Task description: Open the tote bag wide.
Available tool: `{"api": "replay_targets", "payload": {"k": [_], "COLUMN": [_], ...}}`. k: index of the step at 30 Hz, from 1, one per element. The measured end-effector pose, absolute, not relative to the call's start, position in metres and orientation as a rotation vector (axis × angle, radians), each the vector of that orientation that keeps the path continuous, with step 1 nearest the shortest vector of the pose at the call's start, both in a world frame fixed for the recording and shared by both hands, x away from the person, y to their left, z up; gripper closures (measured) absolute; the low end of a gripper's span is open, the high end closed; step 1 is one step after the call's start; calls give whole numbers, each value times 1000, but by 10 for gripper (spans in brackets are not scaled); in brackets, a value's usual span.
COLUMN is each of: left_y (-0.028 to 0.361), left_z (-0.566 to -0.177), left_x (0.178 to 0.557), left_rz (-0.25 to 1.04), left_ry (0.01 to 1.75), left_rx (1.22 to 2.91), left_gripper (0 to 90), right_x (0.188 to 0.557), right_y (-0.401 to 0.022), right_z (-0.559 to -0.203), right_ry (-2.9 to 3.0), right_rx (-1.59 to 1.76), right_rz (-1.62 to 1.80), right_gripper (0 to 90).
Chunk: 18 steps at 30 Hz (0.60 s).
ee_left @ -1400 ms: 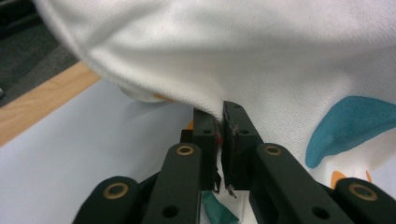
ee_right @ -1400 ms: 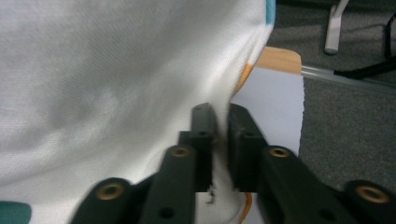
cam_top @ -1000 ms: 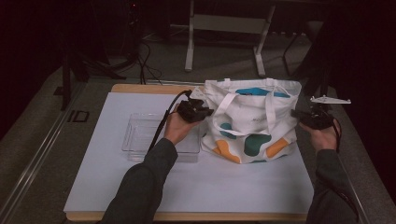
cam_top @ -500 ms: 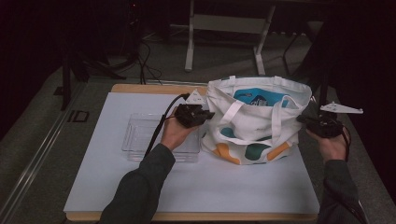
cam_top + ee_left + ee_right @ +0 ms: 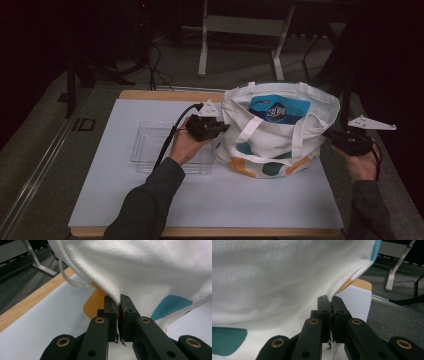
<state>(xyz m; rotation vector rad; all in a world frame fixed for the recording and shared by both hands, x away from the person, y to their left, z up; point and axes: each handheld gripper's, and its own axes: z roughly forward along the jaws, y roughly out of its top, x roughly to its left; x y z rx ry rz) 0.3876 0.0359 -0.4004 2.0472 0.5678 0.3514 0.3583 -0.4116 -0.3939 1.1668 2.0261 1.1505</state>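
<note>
The tote [image 5: 280,130] stood on the tabletop [image 5: 125,200] beside a clear tray [image 5: 150,145]. Left claw [image 5: 119,305] and right claw [image 5: 331,303] each pinched its cloth, spreading the mouth wide. Next, I judged, came steadying it open for loading.

This looks like a lab or recording studio rather than a home. A white board [image 5: 150,200] with a wooden edge sits on grey carpet [image 5: 45,165], with dark surroundings, black cables [image 5: 155,70] trailing across the floor, and a metal stand [image 5: 240,30] behind (its feet splayed on the carpet).
</note>
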Motion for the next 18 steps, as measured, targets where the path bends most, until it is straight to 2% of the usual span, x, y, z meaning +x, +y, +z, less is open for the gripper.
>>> {"api": "replay_targets", "payload": {"k": [18], "left_y": [29], "left_z": [-417], "left_x": [376], "left_rz": [360], "left_ry": [542], "left_rx": [2123], "left_gripper": [852], "right_x": [348], "right_y": [-407], "right_z": [-414], "right_ry": [2083], "right_rx": [1149], "right_rz": [1118], "right_gripper": [869]}}
